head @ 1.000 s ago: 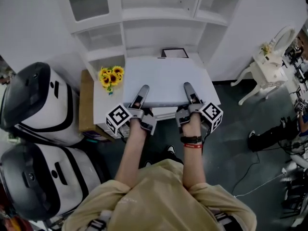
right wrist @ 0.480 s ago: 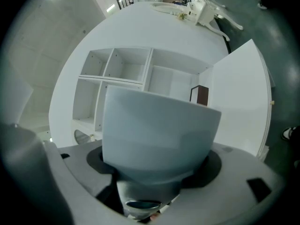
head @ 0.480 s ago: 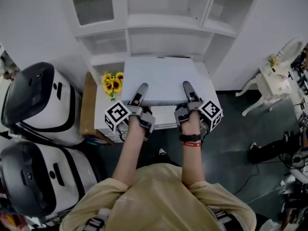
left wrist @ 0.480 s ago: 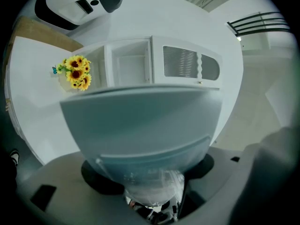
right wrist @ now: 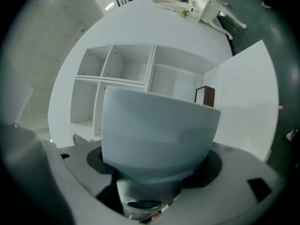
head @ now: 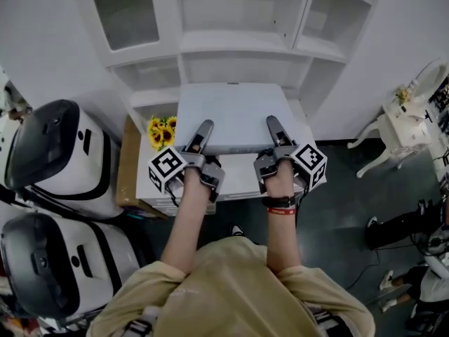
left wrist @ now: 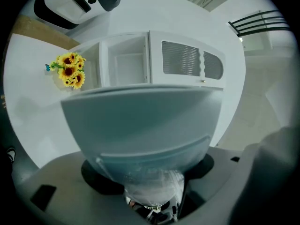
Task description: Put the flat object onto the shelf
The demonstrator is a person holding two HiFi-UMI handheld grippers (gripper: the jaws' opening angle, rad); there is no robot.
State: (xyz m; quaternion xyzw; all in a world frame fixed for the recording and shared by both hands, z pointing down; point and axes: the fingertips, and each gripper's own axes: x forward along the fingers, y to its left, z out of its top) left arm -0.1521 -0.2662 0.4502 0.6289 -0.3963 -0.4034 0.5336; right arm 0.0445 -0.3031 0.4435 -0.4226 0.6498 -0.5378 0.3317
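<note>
L gripper (head: 204, 129) & R gripper (head: 271, 124) both clamp flat white object (head: 235, 111) edge, facing shelf (head: 231, 44).

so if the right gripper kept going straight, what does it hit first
Probably the white shelf unit. The right gripper is clamped on the flat object, whose far edge would get there before the jaws. Depth is unclear.

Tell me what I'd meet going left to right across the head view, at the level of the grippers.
White-and-black pod → brown box → sunflowers → left gripper → right gripper → white curved-leg table. The flat white panel held by both grippers spans them, so it is left out.
</note>
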